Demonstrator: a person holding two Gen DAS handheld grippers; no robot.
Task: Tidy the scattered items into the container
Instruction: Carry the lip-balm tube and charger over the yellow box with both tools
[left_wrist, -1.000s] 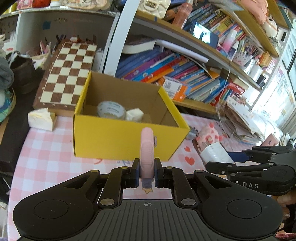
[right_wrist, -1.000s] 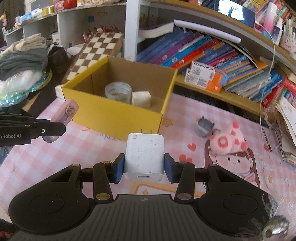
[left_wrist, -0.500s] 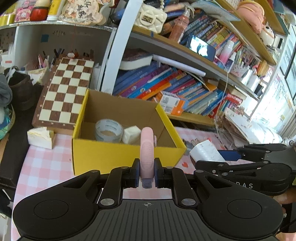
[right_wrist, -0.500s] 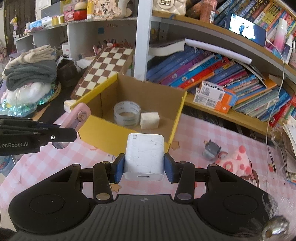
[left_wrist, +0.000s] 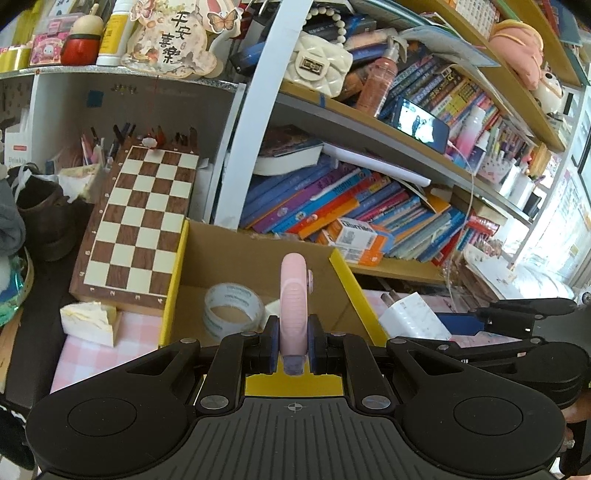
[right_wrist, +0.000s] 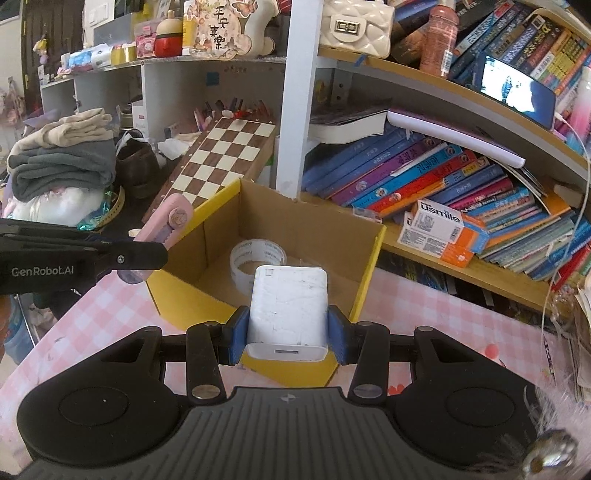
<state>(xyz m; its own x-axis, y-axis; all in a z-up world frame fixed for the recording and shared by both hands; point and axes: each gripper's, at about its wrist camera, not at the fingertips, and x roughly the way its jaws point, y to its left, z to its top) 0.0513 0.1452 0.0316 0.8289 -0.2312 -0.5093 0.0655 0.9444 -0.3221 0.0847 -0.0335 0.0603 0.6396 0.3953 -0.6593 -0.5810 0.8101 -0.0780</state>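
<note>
From the left wrist, the left hand-held gripper (left_wrist: 291, 345), pinching the pink cutter (left_wrist: 293, 306), has risen from in front of the yellow box (left_wrist: 173, 280) to over its near wall; the tape roll (left_wrist: 232, 310) lies inside, the near wall hidden.

From the right wrist, the right hand-held gripper (right_wrist: 288, 332) clamps the white charger (right_wrist: 288, 306), now above the box's near corner, covering the small white block. Both look ready to drop.

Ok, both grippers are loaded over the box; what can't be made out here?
- Left wrist view: the pale block in the yellow box, beside the tape roll, is mostly hidden behind the pink tool.
- Right wrist view: the white charger covers that block entirely.
- Both views: the box's near floor is hidden by gripper bodies.
</note>
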